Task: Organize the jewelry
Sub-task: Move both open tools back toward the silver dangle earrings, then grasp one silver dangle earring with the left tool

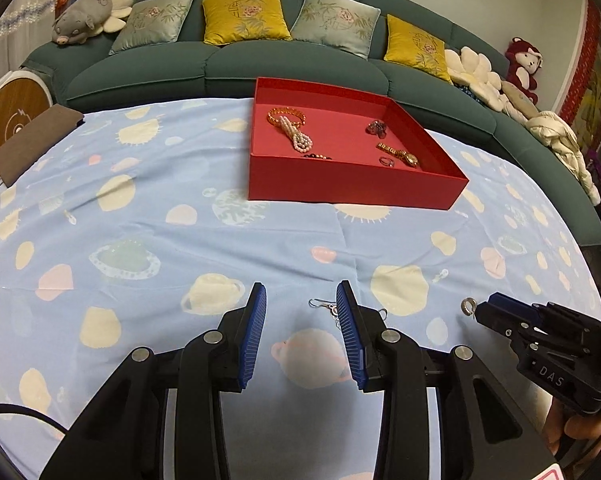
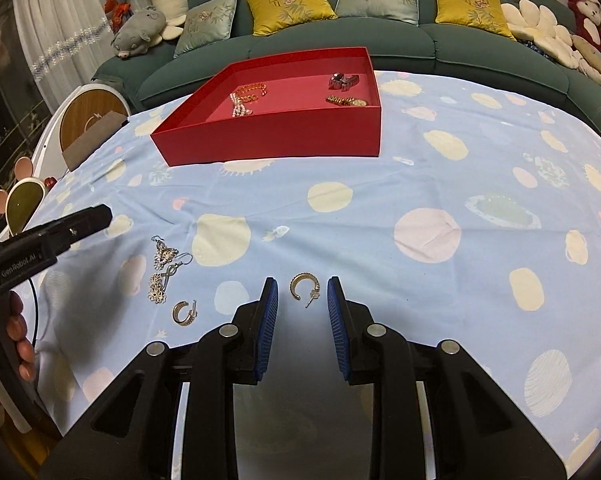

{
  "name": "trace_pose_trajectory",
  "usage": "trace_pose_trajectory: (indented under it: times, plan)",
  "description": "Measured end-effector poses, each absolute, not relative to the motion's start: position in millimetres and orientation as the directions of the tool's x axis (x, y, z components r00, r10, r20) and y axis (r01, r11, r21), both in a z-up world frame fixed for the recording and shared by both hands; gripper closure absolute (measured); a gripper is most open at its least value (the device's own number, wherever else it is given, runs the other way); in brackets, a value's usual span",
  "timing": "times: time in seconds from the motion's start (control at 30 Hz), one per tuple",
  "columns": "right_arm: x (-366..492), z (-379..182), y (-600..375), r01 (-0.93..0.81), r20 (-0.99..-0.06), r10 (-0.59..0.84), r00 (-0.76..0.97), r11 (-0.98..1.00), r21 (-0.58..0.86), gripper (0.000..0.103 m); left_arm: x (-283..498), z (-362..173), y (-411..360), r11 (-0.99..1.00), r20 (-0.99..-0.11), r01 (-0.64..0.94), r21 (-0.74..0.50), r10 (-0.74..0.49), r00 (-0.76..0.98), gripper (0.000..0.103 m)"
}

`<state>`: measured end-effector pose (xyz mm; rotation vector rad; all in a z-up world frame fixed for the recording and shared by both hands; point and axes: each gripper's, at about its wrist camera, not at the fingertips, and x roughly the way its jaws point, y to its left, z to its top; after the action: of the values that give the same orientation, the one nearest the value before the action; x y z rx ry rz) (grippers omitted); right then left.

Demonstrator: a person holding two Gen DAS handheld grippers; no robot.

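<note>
A red tray [image 1: 352,182] [image 2: 276,136] stands on the blue cloth and holds a pearl bracelet [image 1: 298,136], an amber bracelet [image 1: 286,114], a gold watch [image 1: 400,154], a ring [image 1: 386,161] and a dark clip [image 1: 376,128]. My left gripper [image 1: 301,300] is open, with a silver dangle earring [image 1: 332,308] by its right finger. My right gripper [image 2: 302,292] is open around a gold hoop earring [image 2: 304,289] lying on the cloth. A second hoop earring [image 2: 183,313] and silver flower earrings [image 2: 162,268] lie to its left. In the left wrist view the right gripper [image 1: 540,328] sits beside the hoop [image 1: 467,306].
A green sofa [image 1: 300,64] with yellow and grey cushions runs behind the table. A brown pouch [image 1: 36,140] lies at the table's far left, by a round wooden-faced object [image 1: 10,120]. Plush toys sit on the sofa ends.
</note>
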<state>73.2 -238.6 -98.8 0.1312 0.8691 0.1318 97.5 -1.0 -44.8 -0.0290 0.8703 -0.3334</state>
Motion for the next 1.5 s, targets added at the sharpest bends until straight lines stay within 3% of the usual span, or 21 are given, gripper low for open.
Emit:
trace_pose_trajectory:
  times: [0.4, 0.5, 0.6, 0.67, 0.7, 0.77, 0.8, 1.13, 1.5]
  plan:
    - [73.8, -102.4, -233.2, -0.093, -0.76, 0.18, 0.624, 0.983, 0.157, 0.077, 114.5, -75.7, -20.6, 0.941, -0.797, 0.288, -0.178, -0.309, 0.519, 0.067]
    - [74.6, -102.3, -238.8, -0.079, -0.76, 0.178, 0.626, 0.983, 0.165, 0.077, 115.0, -75.5, -24.9, 0.939, -0.789, 0.297, -0.172, -0.312, 0.53, 0.056]
    - [71.6, -99.3, -235.7, -0.1, -0.754, 0.196, 0.626, 0.98, 0.172, 0.077, 116.4, -76.0, -28.3, 0.939, -0.78, 0.303, -0.164, -0.312, 0.543, 0.055]
    - [69.0, -97.7, -229.0, -0.122, -0.752, 0.211, 0.625, 0.977, 0.172, 0.077, 118.4, -76.6, -28.8, 0.937, -0.773, 0.308, -0.161, -0.314, 0.551, 0.066]
    - [68.2, -96.8, -224.7, -0.136, -0.751, 0.22, 0.623, 0.975, 0.174, 0.077, 120.1, -77.3, -29.0, 0.936, -0.773, 0.312, -0.163, -0.317, 0.549, 0.083]
    - [67.1, -94.8, -215.1, -0.165, -0.749, 0.24, 0.617, 0.971, 0.175, 0.077, 123.4, -77.3, -27.7, 0.932, -0.773, 0.312, -0.182, -0.332, 0.54, 0.089]
    - [66.9, -93.6, -209.8, -0.179, -0.748, 0.249, 0.615, 0.968, 0.175, 0.077, 124.9, -77.5, -26.5, 0.929, -0.775, 0.312, -0.197, -0.343, 0.531, 0.097]
    - [66.3, -99.0, -157.8, -0.299, -0.765, 0.315, 0.562, 0.939, 0.168, 0.077, 123.6, -50.8, 3.8, 0.929, -0.729, 0.289, -0.233, -0.363, 0.58, 0.098]
    - [86.6, -108.7, -129.6, -0.321, -0.775, 0.308, 0.552, 0.936, 0.144, 0.077, 121.2, -46.5, 43.2, 0.94, -0.725, 0.231, -0.25, -0.34, 0.599, 0.098]
